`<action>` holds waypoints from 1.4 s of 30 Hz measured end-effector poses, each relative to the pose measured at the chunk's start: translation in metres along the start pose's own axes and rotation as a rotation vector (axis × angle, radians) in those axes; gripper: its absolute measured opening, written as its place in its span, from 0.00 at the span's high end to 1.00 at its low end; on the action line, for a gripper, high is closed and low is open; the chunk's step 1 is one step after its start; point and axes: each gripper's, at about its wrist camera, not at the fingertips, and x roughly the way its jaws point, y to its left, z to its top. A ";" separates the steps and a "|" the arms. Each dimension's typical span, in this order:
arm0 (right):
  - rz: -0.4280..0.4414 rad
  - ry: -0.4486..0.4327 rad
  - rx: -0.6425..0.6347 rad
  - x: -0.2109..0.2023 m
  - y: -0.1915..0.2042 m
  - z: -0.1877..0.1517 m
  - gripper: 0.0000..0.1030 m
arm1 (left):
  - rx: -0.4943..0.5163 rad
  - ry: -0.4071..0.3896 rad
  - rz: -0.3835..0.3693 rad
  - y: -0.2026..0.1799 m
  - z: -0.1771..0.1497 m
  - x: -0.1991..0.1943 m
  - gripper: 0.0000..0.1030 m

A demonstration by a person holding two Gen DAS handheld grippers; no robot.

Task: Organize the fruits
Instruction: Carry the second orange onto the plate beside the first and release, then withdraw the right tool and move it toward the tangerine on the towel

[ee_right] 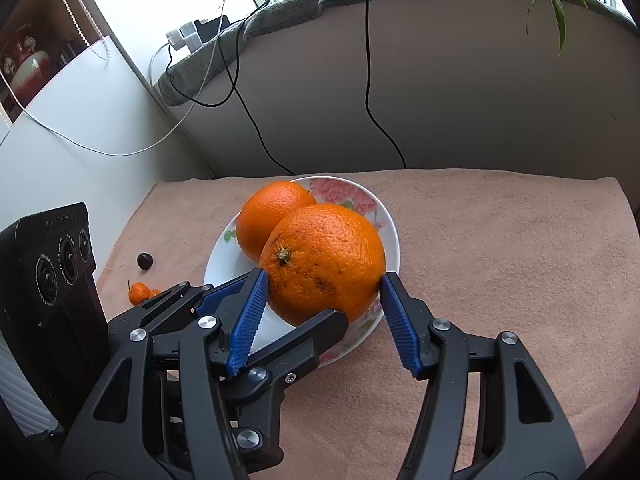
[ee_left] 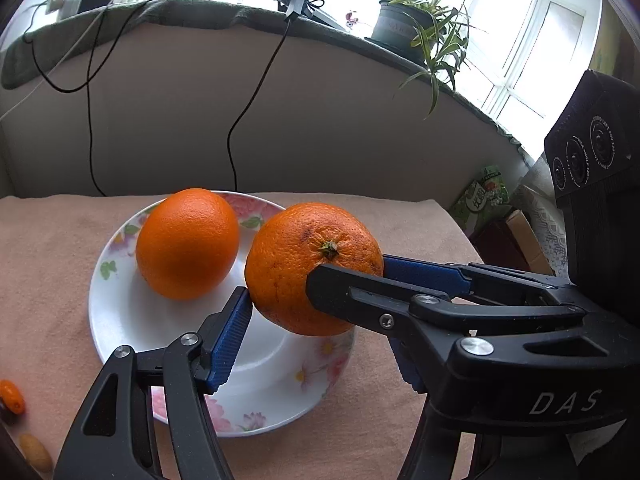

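A large orange [ee_left: 288, 264] [ee_right: 332, 256] with a green stem nub hangs just above the near side of a flowered white plate [ee_left: 120, 320] [ee_right: 388, 232]. My right gripper [ee_right: 324, 278] [ee_left: 352, 270] is shut on it, blue pads pressing its left and right sides. My left gripper [ee_left: 316, 316] [ee_right: 298, 300] is shut on the same orange from the other side: one pad tip touches its flank, the other finger sits under it, partly hidden by the right gripper. A second orange [ee_left: 186, 244] [ee_right: 272, 216] rests on the plate's far part.
A pink towel [ee_left: 40, 280] [ee_right: 520, 260] covers the table. Left of the plate lie a dark round fruit [ee_right: 145, 261], a small tangerine [ee_right: 138, 293] and small oval fruits [ee_left: 12, 396]. Cables hang down the wall behind. A potted plant [ee_left: 420, 20] stands on the sill.
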 end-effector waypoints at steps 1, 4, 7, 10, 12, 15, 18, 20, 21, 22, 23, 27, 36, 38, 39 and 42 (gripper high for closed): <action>-0.001 -0.003 0.003 0.000 -0.002 0.001 0.41 | 0.001 0.000 0.000 -0.001 0.001 0.002 0.37; -0.015 -0.015 0.012 0.001 -0.008 0.005 0.41 | 0.012 0.010 -0.001 -0.002 0.002 0.006 0.38; -0.028 -0.047 0.008 -0.005 -0.011 0.006 0.41 | 0.045 0.012 0.025 -0.007 0.002 0.006 0.39; -0.027 -0.066 0.027 -0.011 -0.014 0.006 0.41 | 0.047 0.005 0.021 -0.007 0.002 0.000 0.39; -0.023 -0.073 0.043 -0.013 -0.015 0.006 0.41 | 0.051 -0.003 0.017 -0.006 0.001 -0.005 0.39; -0.027 -0.082 0.045 -0.017 -0.012 0.003 0.39 | 0.065 -0.008 0.015 -0.008 0.000 -0.011 0.39; -0.040 -0.099 0.040 -0.023 -0.009 -0.002 0.27 | 0.087 -0.013 0.020 -0.011 -0.002 -0.018 0.39; -0.044 -0.103 0.040 -0.026 -0.008 -0.005 0.26 | 0.100 -0.013 0.017 -0.012 -0.003 -0.022 0.39; -0.051 -0.105 0.041 -0.028 -0.007 -0.007 0.26 | 0.100 -0.014 0.014 -0.011 -0.004 -0.025 0.39; -0.057 -0.109 0.046 -0.030 -0.007 -0.008 0.26 | 0.100 -0.019 0.012 -0.012 -0.004 -0.028 0.39; -0.060 -0.113 0.052 -0.032 -0.007 -0.010 0.26 | 0.100 -0.024 0.010 -0.012 -0.005 -0.031 0.39; -0.065 -0.142 0.074 -0.044 -0.008 -0.017 0.26 | 0.108 -0.047 0.022 -0.008 -0.011 -0.050 0.39; -0.101 -0.168 0.046 -0.057 0.005 -0.038 0.20 | 0.085 -0.077 0.062 0.020 -0.035 -0.086 0.37; -0.106 -0.174 0.023 -0.059 0.013 -0.043 0.20 | 0.081 -0.083 0.072 0.028 -0.042 -0.095 0.37; -0.105 -0.181 0.009 -0.061 0.017 -0.045 0.20 | 0.076 -0.087 0.076 0.032 -0.045 -0.100 0.37; -0.106 -0.213 -0.037 -0.067 0.033 -0.052 0.19 | 0.074 -0.117 0.084 0.041 -0.051 -0.116 0.37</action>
